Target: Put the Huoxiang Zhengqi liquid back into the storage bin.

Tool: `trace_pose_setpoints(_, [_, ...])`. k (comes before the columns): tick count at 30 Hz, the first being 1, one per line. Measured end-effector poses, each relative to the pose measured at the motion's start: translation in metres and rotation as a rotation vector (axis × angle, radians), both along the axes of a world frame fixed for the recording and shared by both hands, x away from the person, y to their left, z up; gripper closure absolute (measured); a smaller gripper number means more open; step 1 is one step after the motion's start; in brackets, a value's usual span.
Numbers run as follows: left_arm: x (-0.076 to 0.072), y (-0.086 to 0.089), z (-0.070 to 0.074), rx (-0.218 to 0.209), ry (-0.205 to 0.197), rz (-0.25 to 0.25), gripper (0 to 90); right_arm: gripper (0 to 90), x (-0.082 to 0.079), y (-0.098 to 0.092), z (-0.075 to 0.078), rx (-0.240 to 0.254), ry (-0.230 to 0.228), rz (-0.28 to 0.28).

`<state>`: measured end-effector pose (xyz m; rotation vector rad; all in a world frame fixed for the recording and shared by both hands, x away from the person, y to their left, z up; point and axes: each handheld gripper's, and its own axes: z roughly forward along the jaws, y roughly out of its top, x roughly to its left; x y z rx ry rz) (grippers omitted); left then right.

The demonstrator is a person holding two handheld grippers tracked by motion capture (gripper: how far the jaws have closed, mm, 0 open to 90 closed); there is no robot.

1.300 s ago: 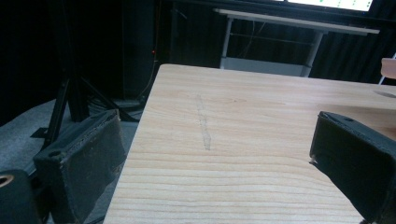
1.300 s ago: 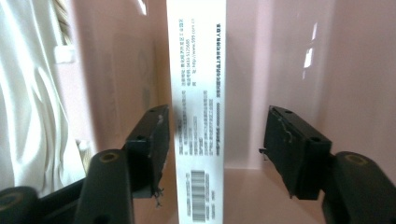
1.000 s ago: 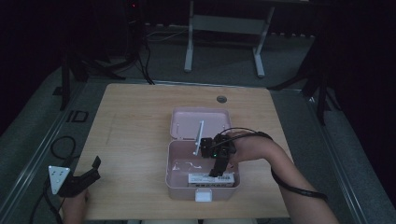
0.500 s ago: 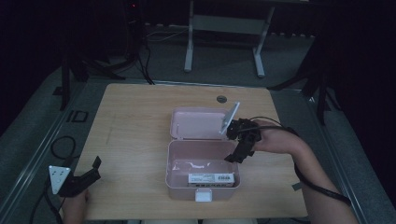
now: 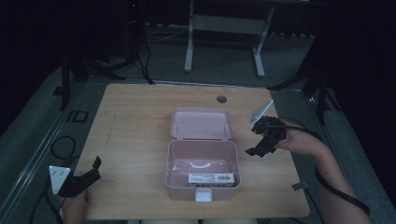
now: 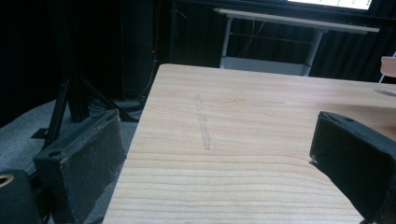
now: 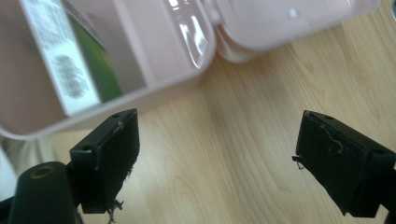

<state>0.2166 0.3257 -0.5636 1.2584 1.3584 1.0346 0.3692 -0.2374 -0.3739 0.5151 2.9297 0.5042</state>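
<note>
1. A pink box (image 5: 203, 172) sits open on the counter (image 5: 135, 121), near its front edge; the lid (image 5: 201, 123) lies flat behind the tray, hinged to it.
2. A white labelled packet (image 5: 211, 178) lies in the box along its front wall, long axis running side to side.
3. The right tongs (image 5: 262, 142) hover just right of the box, level with the hinge, jaws spread wide with nothing between them. In the right gripper view the right tongs (image 7: 215, 161) stand over bare wood, with the box corner and packet (image 7: 60, 70) just beyond the jaws.
4. The left tongs (image 5: 86, 177) sit well to the left of the box, at the counter's front left corner. In the left gripper view the left tongs (image 6: 210, 154) are wide open and empty, facing bare counter.
5. The right tongs are much the nearer. From them, the box lies to the left and the packet left and toward the person, so I judge any next reach into the box or to the lid falls to the right hand.
</note>
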Motion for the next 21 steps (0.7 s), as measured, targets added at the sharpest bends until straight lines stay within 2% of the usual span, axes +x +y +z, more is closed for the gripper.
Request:
trace_pose_setpoints(2, [0.0,0.0,0.0,0.0,0.002,0.0,3.0,13.4,0.002,-0.007,-0.009,-0.009,-0.002,-0.013])
trace_pose_setpoints(5, [0.0,0.0,0.0,0.0,0.001,0.001,3.0,13.5,0.006,-0.014,-0.023,0.003,-0.004,-0.04])
trace_pose_setpoints(11, [0.0,0.0,0.0,0.0,0.002,0.0,3.0,13.5,0.01,-0.026,-0.058,0.051,-0.012,-0.099])
trace_pose_setpoints(15, [0.0,0.0,0.0,-0.002,0.001,-0.001,3.0,13.4,0.013,-0.031,-0.083,0.076,-0.049,-0.164])
trace_pose_setpoints(21, [0.0,0.0,0.0,-0.001,0.001,-0.001,3.0,13.2,0.014,-0.037,-0.116,0.15,-0.126,-0.259])
